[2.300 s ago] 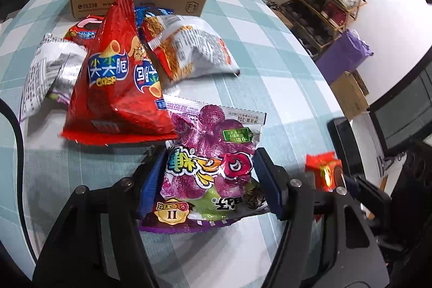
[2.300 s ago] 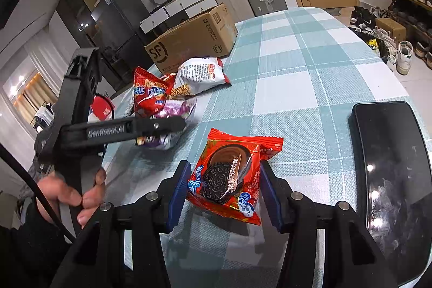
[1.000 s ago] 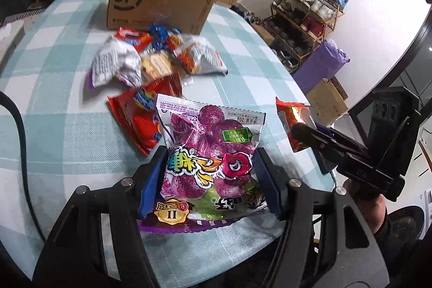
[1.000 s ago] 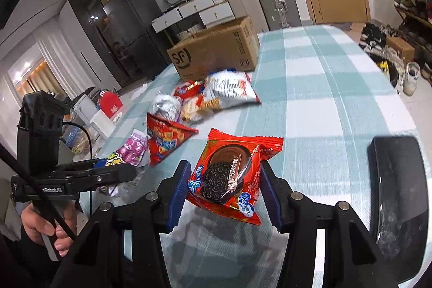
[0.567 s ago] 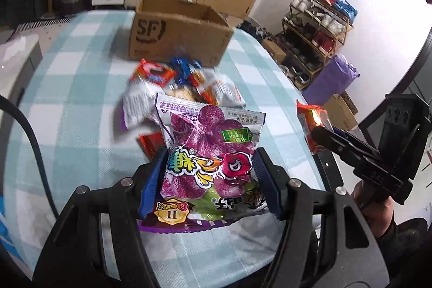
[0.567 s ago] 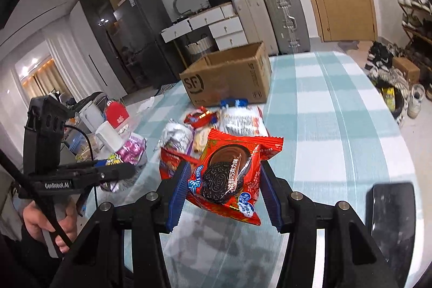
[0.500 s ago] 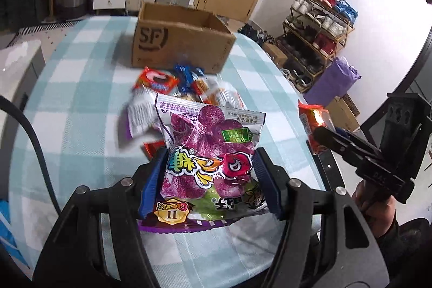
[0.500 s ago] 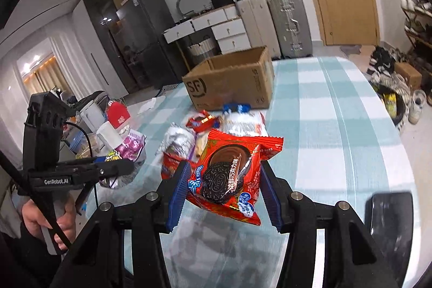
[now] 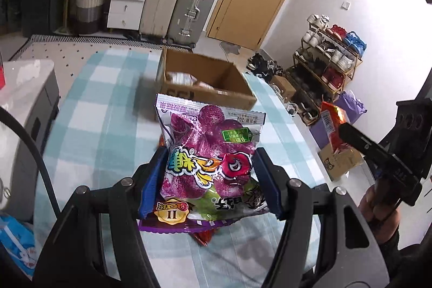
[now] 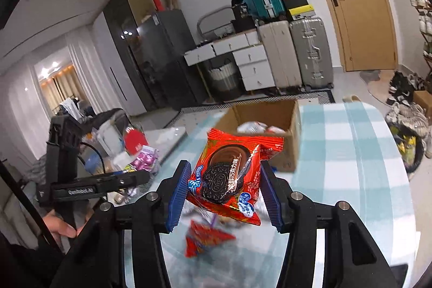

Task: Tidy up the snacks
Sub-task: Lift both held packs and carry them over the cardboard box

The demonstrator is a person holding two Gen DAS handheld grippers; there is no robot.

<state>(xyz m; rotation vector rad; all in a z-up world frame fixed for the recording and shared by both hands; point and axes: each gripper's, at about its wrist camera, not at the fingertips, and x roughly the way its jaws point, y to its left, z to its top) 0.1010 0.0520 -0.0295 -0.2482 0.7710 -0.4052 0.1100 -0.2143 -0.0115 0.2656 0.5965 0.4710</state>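
The left gripper is clamped on a purple bag. The right gripper is clamped on a red pack, above the table near the box.

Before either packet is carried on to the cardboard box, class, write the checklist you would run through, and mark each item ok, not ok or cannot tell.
1. Left gripper shut on the purple candy bag, pads on both sides: ok.
2. Right gripper shut on the red Oreo packet: ok.
3. Both packets lifted off the checked tablecloth: ok.
4. Cardboard box open at the top: ok.
5. Room left in the box: ok; some packets lie inside, much of it bare.
6. Way to the box free: cannot tell; the held packets hide the cloth ahead.
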